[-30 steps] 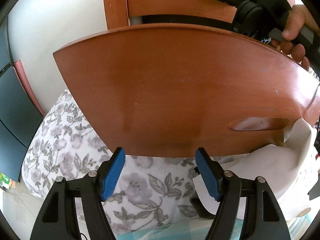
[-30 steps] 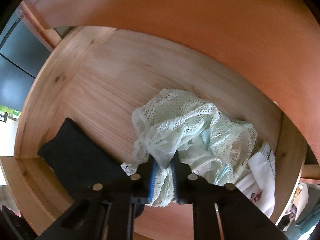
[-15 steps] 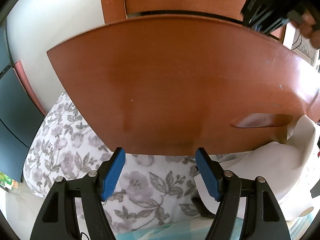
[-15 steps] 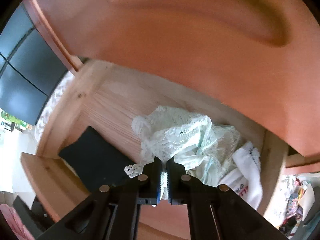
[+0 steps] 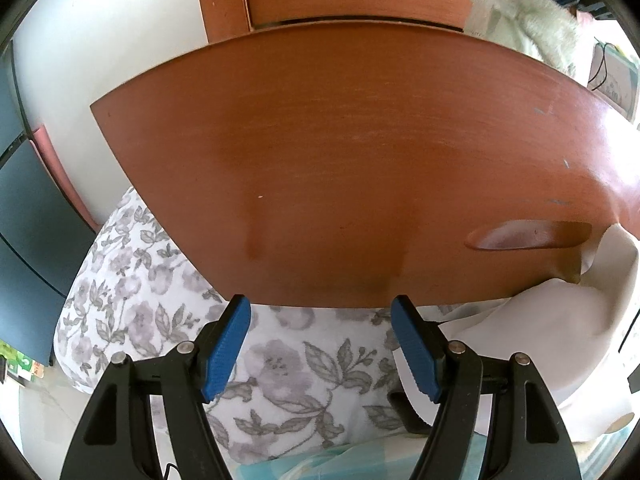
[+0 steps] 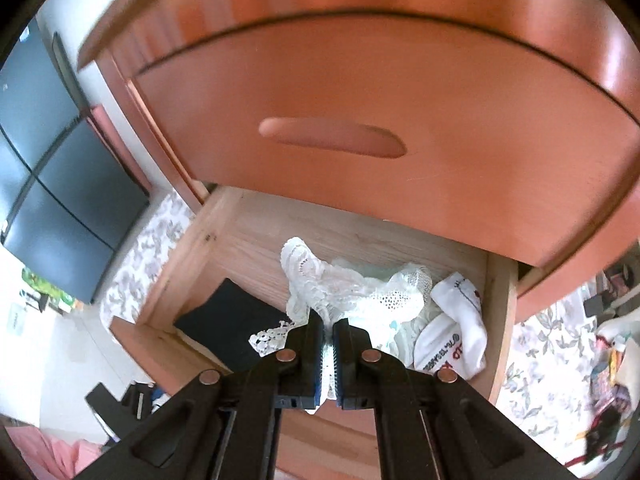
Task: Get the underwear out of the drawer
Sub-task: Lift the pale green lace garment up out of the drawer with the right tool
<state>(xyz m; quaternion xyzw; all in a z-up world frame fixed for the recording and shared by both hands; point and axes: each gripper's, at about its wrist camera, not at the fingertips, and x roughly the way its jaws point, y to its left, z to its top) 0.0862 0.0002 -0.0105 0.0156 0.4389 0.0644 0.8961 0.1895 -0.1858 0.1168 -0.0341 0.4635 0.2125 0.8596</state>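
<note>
Right wrist view: white lace underwear (image 6: 344, 292) sits at lower centre of the frame, pinched between the blue pads of the right gripper (image 6: 327, 334), whose jaws are closed almost to touching with only thin fabric between them. The garment hangs from the pads and trails back over the pale wood floor of the open drawer (image 6: 248, 232). A black cloth (image 6: 224, 320) lies at the drawer's left, just beside the lace; white socks (image 6: 456, 320) with red lettering lie at its right, touching the bundle. Above, a closed drawer front (image 6: 400, 120) with a recessed oval handle fills the upper frame. A dark panel (image 6: 60, 184) stands at left and floral fabric (image 6: 536, 368) shows at lower right.

Left wrist view: the left gripper (image 5: 320, 344) points at the open drawer's reddish front (image 5: 340, 168), its blue pads apart with nothing between them. Floral bedding (image 5: 132, 304) lies below the front, and a white cloth (image 5: 552, 320) drapes at lower right near the recessed handle (image 5: 528, 235). In the upper right corner the lace underwear (image 5: 524, 24) appears, lifted above the drawer front's top edge, beside black parts that are hard to make out.
</note>
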